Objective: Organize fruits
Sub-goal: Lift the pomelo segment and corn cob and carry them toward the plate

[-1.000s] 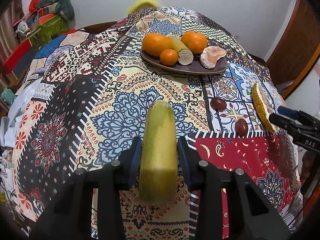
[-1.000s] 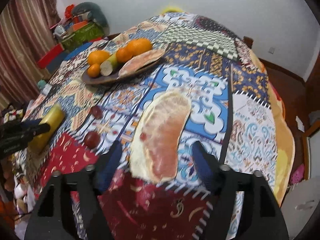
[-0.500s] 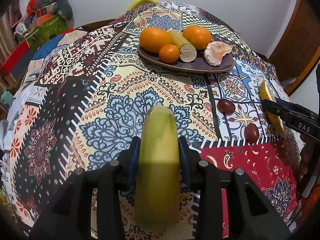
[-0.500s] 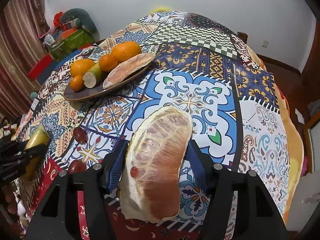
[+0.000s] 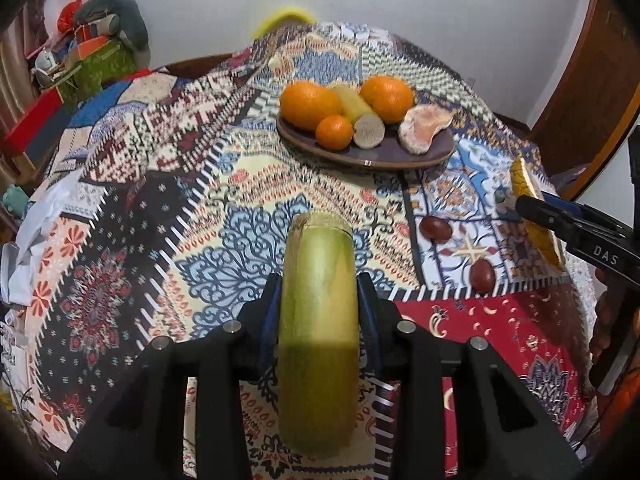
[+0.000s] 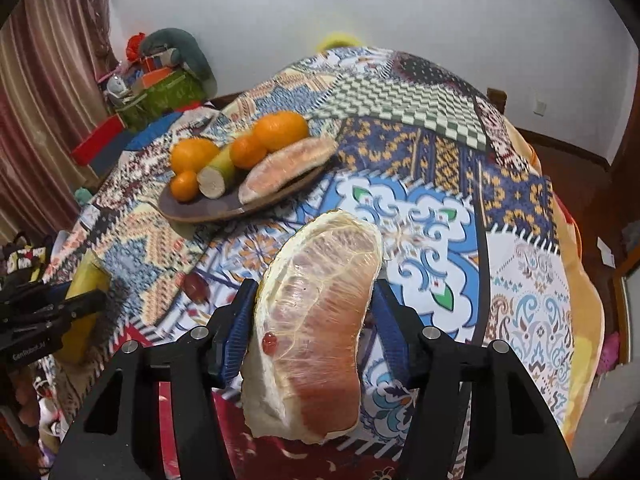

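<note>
Left claw (image 5: 318, 312) and right claw (image 6: 312, 320) angle downward, each gripping fruit.

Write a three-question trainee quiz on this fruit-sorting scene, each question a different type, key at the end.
1. True or false: the left gripper is shut on the sugarcane piece.
2. Multiple choice: the right gripper holds A) an orange, B) a pomelo segment, C) a red date.
3. Fill in: the number of red dates lying on the tablecloth in the left wrist view is ___.

Key:
1. True; the pads press both sides.
2. B; its jaws have just been closing on it.
3. Two; neither is on the plate, which holds oranges.
</note>
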`<state>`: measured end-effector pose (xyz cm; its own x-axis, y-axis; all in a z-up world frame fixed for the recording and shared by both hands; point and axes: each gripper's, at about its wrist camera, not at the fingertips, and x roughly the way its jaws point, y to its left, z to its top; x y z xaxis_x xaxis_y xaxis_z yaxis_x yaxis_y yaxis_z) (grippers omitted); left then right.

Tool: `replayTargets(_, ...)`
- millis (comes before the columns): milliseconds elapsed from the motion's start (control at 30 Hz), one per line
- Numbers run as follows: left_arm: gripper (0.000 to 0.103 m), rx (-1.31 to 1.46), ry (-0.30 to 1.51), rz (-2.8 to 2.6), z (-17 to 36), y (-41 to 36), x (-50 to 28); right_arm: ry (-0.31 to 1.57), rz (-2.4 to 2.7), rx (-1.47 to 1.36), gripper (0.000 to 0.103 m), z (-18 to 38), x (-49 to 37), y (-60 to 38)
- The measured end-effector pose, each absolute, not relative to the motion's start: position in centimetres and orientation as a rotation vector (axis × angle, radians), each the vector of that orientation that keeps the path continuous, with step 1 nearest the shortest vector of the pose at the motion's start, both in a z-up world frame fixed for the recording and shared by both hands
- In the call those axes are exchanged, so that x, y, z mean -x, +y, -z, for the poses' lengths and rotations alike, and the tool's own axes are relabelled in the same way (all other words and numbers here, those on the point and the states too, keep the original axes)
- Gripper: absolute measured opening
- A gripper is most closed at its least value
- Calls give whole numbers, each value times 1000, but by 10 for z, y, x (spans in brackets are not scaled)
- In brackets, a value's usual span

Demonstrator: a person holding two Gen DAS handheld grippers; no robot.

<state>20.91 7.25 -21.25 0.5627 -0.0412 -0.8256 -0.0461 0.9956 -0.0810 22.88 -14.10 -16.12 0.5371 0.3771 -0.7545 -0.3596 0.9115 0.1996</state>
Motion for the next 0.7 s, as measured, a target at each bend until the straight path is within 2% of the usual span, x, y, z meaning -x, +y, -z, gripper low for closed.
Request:
replayTargets(367, 36, 107, 855, 2, 167, 73, -208, 785, -479, -15, 54, 120, -227, -127)
replayTargets(700, 35, 133, 805, 2, 149, 77, -230, 710, -489, -19, 54, 96, -241, -118)
